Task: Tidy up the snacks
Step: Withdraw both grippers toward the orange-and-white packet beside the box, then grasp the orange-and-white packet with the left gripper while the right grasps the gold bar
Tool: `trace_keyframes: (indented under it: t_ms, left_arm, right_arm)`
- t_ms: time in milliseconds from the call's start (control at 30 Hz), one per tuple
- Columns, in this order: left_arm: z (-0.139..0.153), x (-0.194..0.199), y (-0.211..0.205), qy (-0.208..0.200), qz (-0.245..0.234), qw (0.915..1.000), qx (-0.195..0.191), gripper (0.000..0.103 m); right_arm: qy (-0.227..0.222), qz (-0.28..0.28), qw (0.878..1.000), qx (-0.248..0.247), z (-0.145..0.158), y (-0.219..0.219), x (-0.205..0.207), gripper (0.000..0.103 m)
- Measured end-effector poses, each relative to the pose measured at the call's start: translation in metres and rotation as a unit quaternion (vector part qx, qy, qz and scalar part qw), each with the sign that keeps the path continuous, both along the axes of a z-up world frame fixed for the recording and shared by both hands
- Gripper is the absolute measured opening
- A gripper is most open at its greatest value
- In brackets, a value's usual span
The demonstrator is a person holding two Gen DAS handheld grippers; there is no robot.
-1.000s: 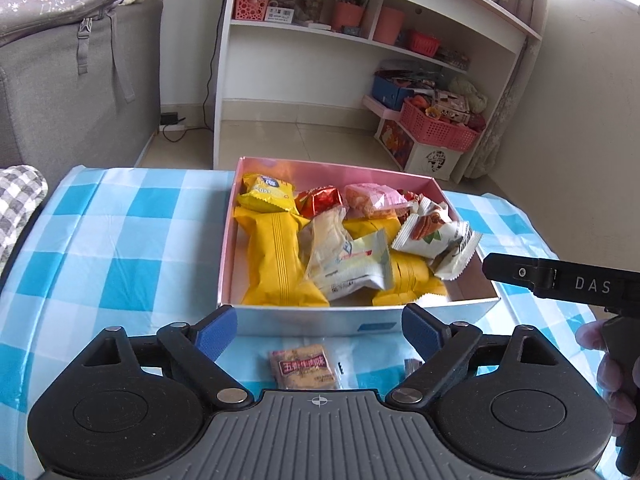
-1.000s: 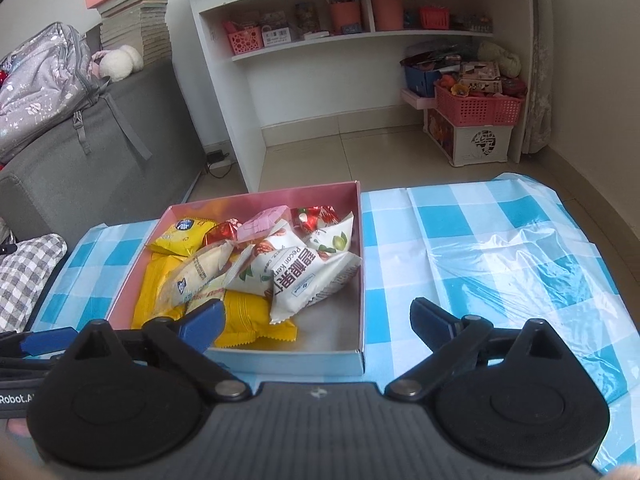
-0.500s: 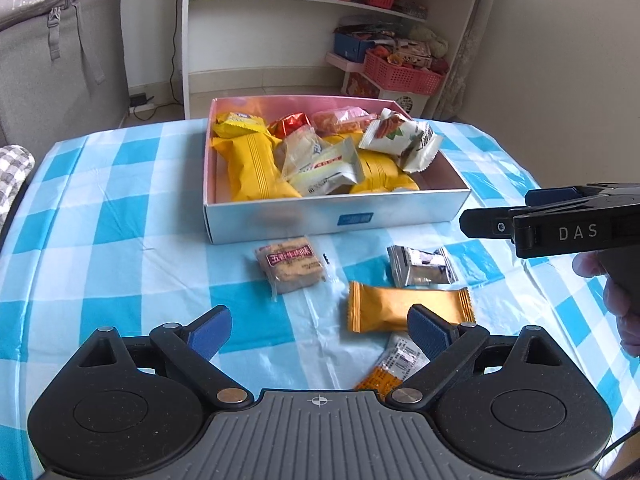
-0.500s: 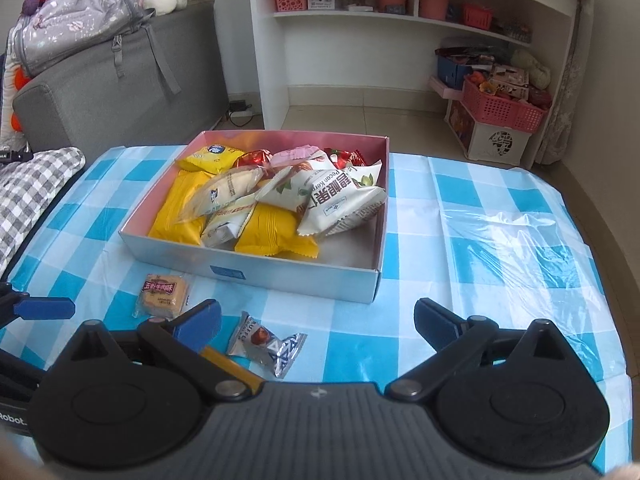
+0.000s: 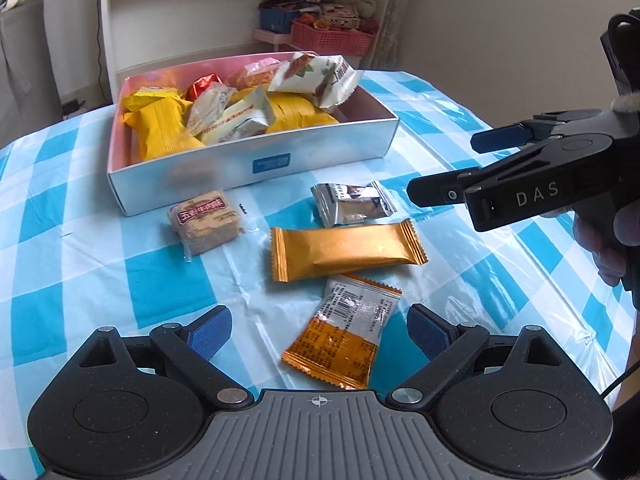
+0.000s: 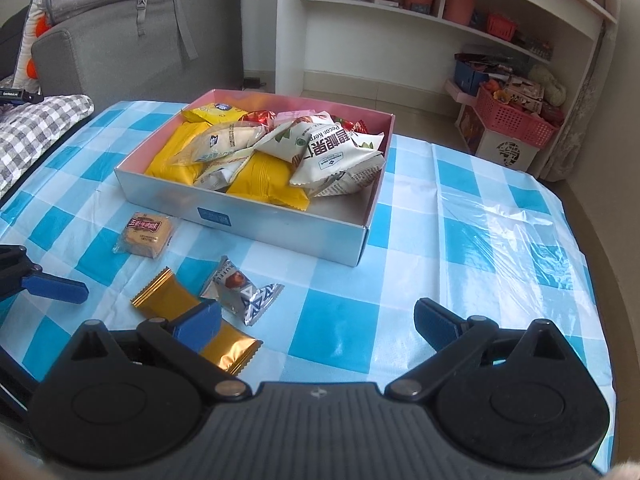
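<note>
A shallow white box [image 5: 256,164] [image 6: 280,228] with a pink inside holds several snack packs on the blue-checked tablecloth. In front of it lie a clear-wrapped brown biscuit [image 5: 206,220] [image 6: 145,234], a silver candy pack [image 5: 354,203] [image 6: 242,290], a long gold bar [image 5: 344,250] [image 6: 168,300] and an orange-and-clear sachet [image 5: 344,334]. My left gripper [image 5: 318,330] is open, low over the sachet. My right gripper [image 6: 318,322] [image 5: 444,168] is open and empty, right of the loose snacks, held by a hand [image 5: 612,240].
A white shelf unit [image 6: 440,20] with pink baskets stands behind the table. A grey sofa [image 6: 132,48] with a bag is at the far left, a checked cloth [image 6: 36,128] beside the table's left edge. Bare tablecloth [image 6: 500,240] lies right of the box.
Both grippers pulled back from the box toward the table's near edge, so the loose snacks in front of it came into view. Both stayed open.
</note>
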State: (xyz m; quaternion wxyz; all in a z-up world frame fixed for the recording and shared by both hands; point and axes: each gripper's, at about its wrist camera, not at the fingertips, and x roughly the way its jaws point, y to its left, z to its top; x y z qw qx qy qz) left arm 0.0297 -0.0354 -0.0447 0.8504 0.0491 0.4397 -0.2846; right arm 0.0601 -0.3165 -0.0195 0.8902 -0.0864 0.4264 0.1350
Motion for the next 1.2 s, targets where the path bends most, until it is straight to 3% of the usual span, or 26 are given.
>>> trace_keyframes:
  t_ms: [333, 600, 900, 1200]
  left_arm:
    - [-0.010, -0.006, -0.018, -0.007, -0.056, 0.9984, 0.010, 0.092]
    - [-0.009, -0.004, -0.023, -0.005, -0.053, 0.9984, 0.019, 0.041]
    - [-0.007, -0.008, -0.018, -0.009, -0.044, 0.9977, 0.051, 0.037]
    - [-0.004, -0.004, 0.009, 0.006, 0.004, 0.9980, 0.063, 0.037]
  right_arm:
    - [0.025, 0.033, 0.999, -0.007, -0.011, 0.007, -0.003, 0.103]
    - [0.034, 0.055, 0.998, -0.017, -0.015, 0.016, -0.004, 0.103]
    - [0.043, 0.064, 0.997, -0.019, -0.023, 0.027, -0.002, 0.103]
    - [0.051, 0.085, 0.995, -0.018, -0.034, 0.040, 0.000, 0.102]
